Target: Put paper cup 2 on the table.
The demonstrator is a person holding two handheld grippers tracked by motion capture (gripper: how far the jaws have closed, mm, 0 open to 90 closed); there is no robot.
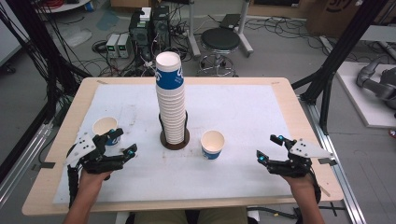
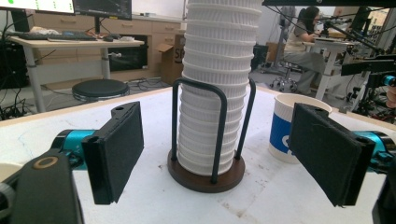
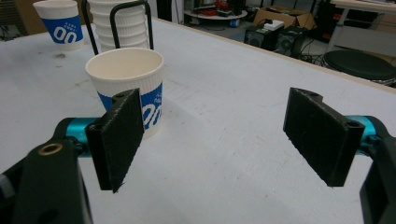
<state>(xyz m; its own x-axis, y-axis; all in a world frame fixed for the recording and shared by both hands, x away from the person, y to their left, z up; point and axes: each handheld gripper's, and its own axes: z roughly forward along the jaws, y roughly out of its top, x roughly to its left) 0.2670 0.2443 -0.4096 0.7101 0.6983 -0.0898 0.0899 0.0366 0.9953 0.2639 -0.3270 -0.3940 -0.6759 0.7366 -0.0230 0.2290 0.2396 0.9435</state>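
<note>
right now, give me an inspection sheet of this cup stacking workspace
surface: white mat on a wooden table, faint smudges near the middle
job's things: tall stack of paper cups in a wire holder on a round dark base; one loose cup right of the stack, upright; another loose cup left of it, by the left gripper
clutter: nothing seen on the mat
grippers: left gripper open, nothing between the jaws; right gripper open, nothing between the jaws
cables: cable bundles on the floor behind the table
surroundings: black stool, computer towers, black frame posts
</note>
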